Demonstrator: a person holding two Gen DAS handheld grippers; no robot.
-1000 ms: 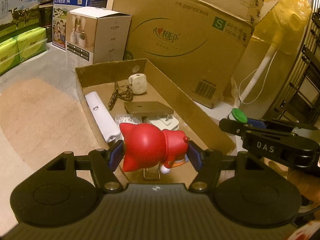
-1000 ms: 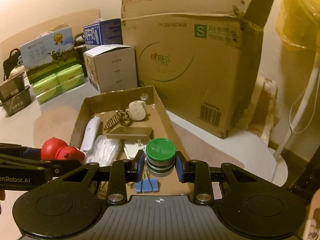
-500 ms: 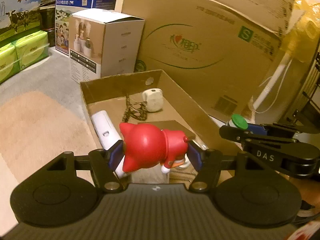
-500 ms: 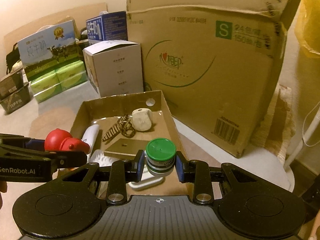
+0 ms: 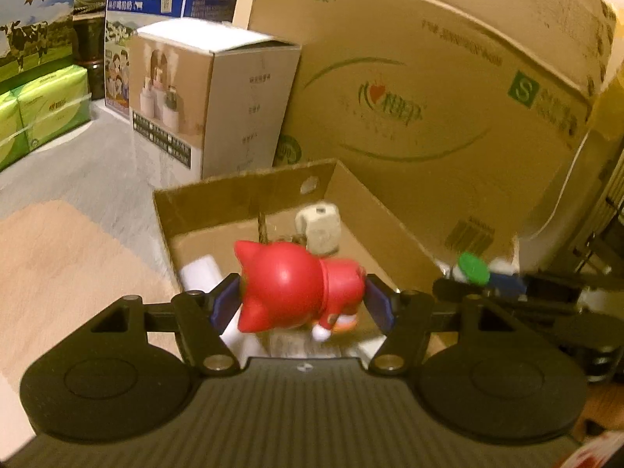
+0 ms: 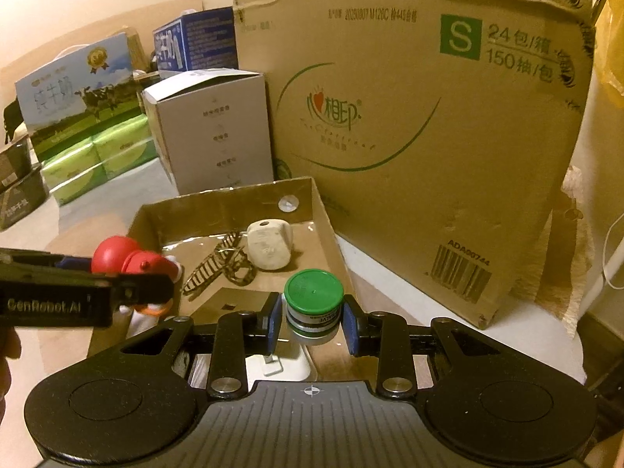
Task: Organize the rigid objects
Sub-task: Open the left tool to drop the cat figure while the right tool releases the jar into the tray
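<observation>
My left gripper [image 5: 302,304] is shut on a red cat figurine [image 5: 292,284] and holds it above the near part of a shallow cardboard tray [image 5: 234,199]. The figurine also shows in the right wrist view [image 6: 128,259]. My right gripper [image 6: 312,319] is shut on a small green-lidded jar [image 6: 313,298], above the tray's [image 6: 218,202] right near side. The jar also shows in the left wrist view [image 5: 472,267]. In the tray lie a pale stone-like block [image 6: 269,243], a striped hair clip [image 6: 218,265], a flat brown card [image 6: 234,302] and a white plug [image 6: 279,366].
A big cardboard carton [image 6: 429,136] stands right behind the tray. A white box [image 6: 214,128] stands at the tray's far left corner. Green tissue packs [image 6: 97,156] and milk cartons [image 6: 74,89] stand further left. A tan rug [image 5: 58,273] lies left of the tray.
Both grippers have moved forward toward the far end of the tray, each still holding its object. The cartons behind look closer and larger.
</observation>
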